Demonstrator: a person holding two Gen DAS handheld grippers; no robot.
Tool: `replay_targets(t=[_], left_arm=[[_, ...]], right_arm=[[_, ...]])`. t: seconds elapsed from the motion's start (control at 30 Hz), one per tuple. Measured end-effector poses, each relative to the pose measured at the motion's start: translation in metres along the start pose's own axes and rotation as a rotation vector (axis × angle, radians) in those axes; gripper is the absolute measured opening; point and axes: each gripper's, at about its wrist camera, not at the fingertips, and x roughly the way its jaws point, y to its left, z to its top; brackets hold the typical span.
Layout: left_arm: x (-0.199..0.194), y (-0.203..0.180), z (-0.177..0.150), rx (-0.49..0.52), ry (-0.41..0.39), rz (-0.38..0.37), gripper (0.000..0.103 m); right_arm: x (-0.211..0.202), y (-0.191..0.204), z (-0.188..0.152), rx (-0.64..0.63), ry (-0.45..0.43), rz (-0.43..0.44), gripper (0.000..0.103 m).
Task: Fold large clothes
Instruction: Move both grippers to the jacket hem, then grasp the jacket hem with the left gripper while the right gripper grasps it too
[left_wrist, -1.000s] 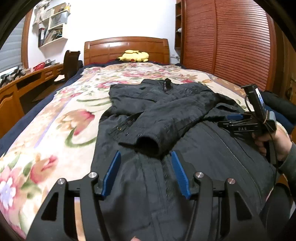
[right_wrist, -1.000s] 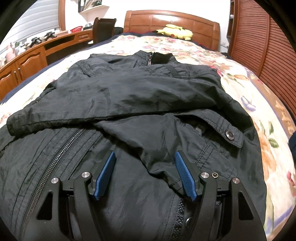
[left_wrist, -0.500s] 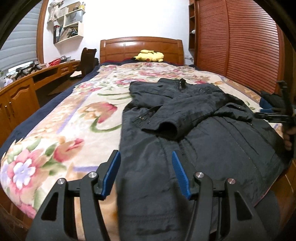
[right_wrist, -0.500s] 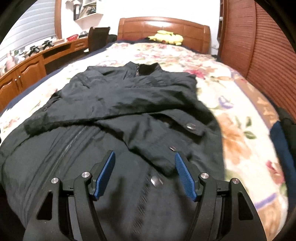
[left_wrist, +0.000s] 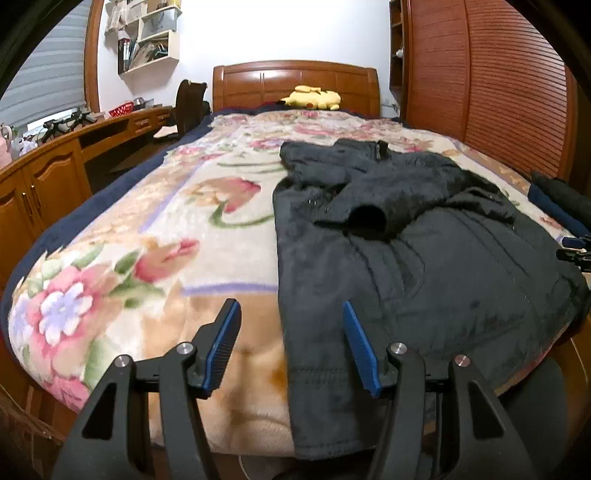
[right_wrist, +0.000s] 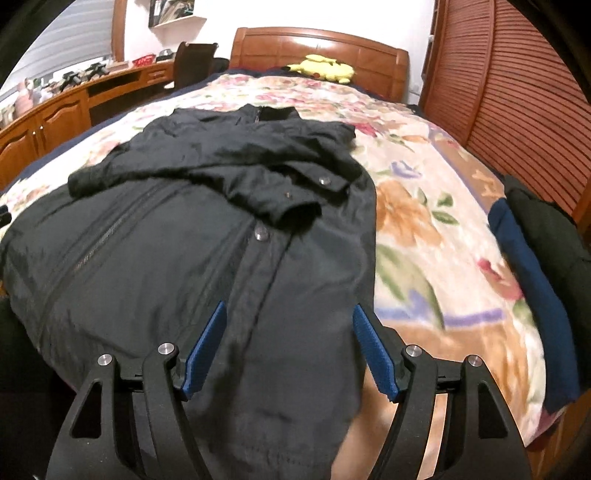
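Observation:
A large black jacket (left_wrist: 424, 266) lies flat on the floral bedspread (left_wrist: 155, 236), collar towards the headboard, both sleeves folded across its chest, hem hanging over the foot of the bed. It also shows in the right wrist view (right_wrist: 192, 243). My left gripper (left_wrist: 288, 347) is open and empty above the jacket's lower left hem corner. My right gripper (right_wrist: 290, 343) is open and empty above the lower right hem. The right gripper's tip (left_wrist: 576, 251) shows at the right edge of the left wrist view.
A wooden headboard (left_wrist: 295, 85) with a yellow plush toy (left_wrist: 312, 98) stands at the far end. A wooden desk (left_wrist: 55, 173) and chair (left_wrist: 190, 103) run along the left. A slatted wardrobe (left_wrist: 498, 85) is on the right. Folded dark clothes (right_wrist: 543, 258) lie at the bed's right edge.
Both grippers have pulled back from the sleeves towards the foot of the bed and moved apart, the left to the jacket's left hem, the right to its right hem. The sleeves stay folded.

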Motion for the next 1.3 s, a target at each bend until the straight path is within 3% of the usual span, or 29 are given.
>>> replay_targets(t=[0.33, 0.67, 0.8, 0.93, 1.17, 1.23, 1.3], left_arm=[[0.005, 0.008, -0.021, -0.021, 0.033, -0.041, 0.056], [-0.001, 0.008, -0.028, -0.017, 0.038, -0.091, 0.056], [-0.001, 0.007, -0.032, -0.017, 0.035, -0.108, 0.051], [-0.003, 0.006, -0.032, -0.023, 0.042, -0.151, 0.032], [-0.007, 0.002, -0.037, -0.014, 0.053, -0.16, 0.03], [-0.008, 0.002, -0.037, -0.014, 0.054, -0.169, 0.019], [-0.011, -0.002, -0.035, 0.005, 0.055, -0.17, 0.009]], right_arm=[[-0.002, -0.013, -0.024, 0.039, 0.05, -0.011, 0.073], [-0.01, -0.01, -0.042, 0.057, 0.051, 0.049, 0.073], [-0.013, -0.008, -0.046, 0.058, 0.054, 0.066, 0.069], [-0.013, -0.006, -0.048, 0.07, 0.055, 0.073, 0.063], [-0.02, -0.006, -0.055, 0.065, 0.054, 0.077, 0.063], [-0.019, -0.004, -0.057, 0.061, 0.059, 0.08, 0.063], [-0.02, 0.0, -0.057, 0.041, 0.063, 0.09, 0.05]])
